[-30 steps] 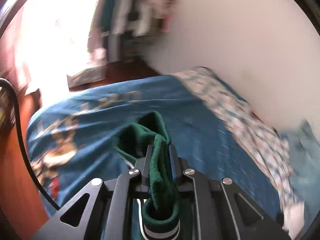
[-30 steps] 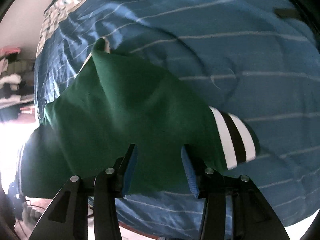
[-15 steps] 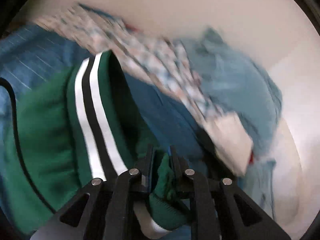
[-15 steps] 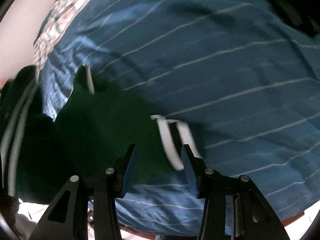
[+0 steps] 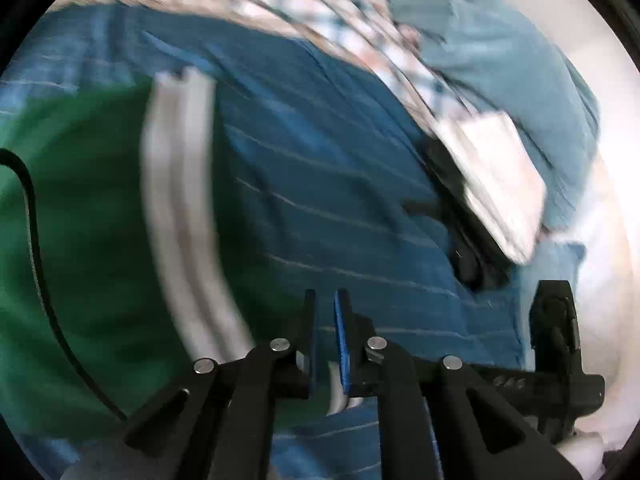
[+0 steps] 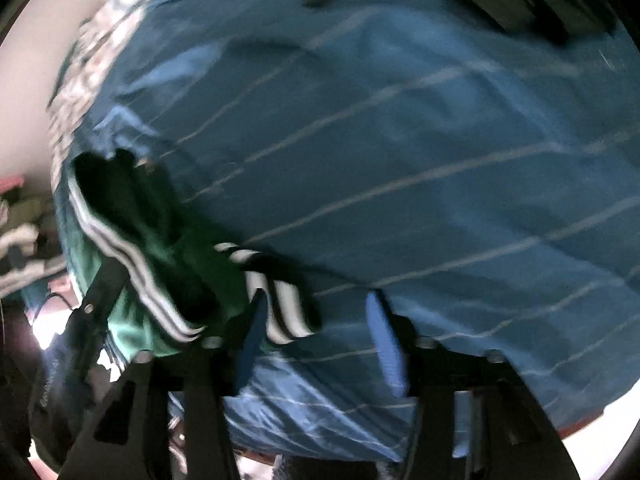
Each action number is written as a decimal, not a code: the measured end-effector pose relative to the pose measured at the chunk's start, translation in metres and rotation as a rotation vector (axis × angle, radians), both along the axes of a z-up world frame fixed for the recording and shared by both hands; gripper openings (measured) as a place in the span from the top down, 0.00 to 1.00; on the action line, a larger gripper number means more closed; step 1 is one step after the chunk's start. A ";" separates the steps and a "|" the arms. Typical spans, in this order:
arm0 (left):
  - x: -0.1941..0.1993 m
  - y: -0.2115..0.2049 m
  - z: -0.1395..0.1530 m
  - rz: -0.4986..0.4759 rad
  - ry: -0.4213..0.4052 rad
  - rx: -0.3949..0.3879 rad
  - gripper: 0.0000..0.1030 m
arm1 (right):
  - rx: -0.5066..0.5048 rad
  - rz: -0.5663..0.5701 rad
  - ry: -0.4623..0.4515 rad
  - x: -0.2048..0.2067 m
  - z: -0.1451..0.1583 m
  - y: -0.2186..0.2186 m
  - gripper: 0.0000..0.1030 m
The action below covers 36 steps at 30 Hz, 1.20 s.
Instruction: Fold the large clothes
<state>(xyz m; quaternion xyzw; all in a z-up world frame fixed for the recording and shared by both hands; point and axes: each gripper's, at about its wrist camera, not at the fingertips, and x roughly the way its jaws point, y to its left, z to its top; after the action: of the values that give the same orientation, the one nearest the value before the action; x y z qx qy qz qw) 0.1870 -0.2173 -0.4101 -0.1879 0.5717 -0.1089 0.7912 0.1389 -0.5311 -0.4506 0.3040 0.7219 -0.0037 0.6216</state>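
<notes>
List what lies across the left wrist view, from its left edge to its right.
Green garment → its white stripes → blue striped bedcover → white folded item → light blue cloth.

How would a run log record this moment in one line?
task: fold green garment | left gripper: shut | right gripper: opening, gripping nothing | on blue striped bedsheet
</notes>
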 end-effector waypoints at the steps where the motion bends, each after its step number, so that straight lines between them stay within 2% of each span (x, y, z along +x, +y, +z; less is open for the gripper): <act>1: -0.003 0.017 0.015 0.033 -0.018 0.039 0.86 | 0.040 0.018 -0.028 0.006 0.005 0.006 0.35; 3: -0.013 0.059 0.038 0.110 -0.053 0.113 0.44 | 0.107 0.057 -0.077 0.022 0.016 0.023 0.34; 4: -0.017 0.077 0.045 0.148 -0.062 0.149 0.04 | 0.138 0.077 -0.098 0.030 0.019 0.033 0.34; 5: -0.024 0.099 0.054 0.196 -0.082 0.200 0.00 | 0.173 0.100 -0.119 0.040 0.021 0.045 0.33; 8: -0.044 0.154 0.047 0.299 -0.057 0.414 0.00 | 0.249 0.178 -0.140 0.066 0.017 0.084 0.32; 10: -0.057 0.189 0.022 0.373 0.017 0.572 0.00 | 0.260 0.230 -0.142 0.081 0.008 0.111 0.32; 11: -0.064 0.206 0.004 0.404 0.066 0.625 0.00 | 0.254 0.268 -0.148 0.090 0.002 0.127 0.32; 13: -0.078 0.231 -0.025 0.455 0.128 0.699 0.00 | 0.216 0.318 -0.144 0.098 -0.009 0.147 0.32; 16: -0.094 0.251 -0.081 0.474 0.241 0.748 0.00 | 0.188 0.375 -0.130 0.104 -0.028 0.166 0.31; 20: -0.109 0.273 -0.124 0.541 0.277 0.588 0.00 | 0.177 0.399 -0.145 0.104 -0.029 0.176 0.31; 27: -0.123 0.287 -0.143 0.611 0.211 0.404 0.00 | 0.167 0.399 -0.130 0.109 -0.038 0.189 0.31; 29: -0.125 0.289 -0.145 0.620 0.198 0.389 0.00 | 0.177 0.398 -0.144 0.114 -0.038 0.197 0.30; 34: -0.126 0.288 -0.146 0.614 0.195 0.371 0.00 | 0.112 0.445 -0.183 0.115 -0.034 0.212 0.30; 36: -0.125 0.288 -0.145 0.612 0.196 0.366 0.00 | 0.110 0.442 -0.228 0.111 -0.025 0.212 0.35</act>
<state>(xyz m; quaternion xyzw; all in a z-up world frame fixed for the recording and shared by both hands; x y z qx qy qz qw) 0.0621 0.0707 -0.5554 -0.2150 0.5720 0.2552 0.7493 0.2497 -0.3186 -0.4760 0.1707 0.6953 0.2056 0.6672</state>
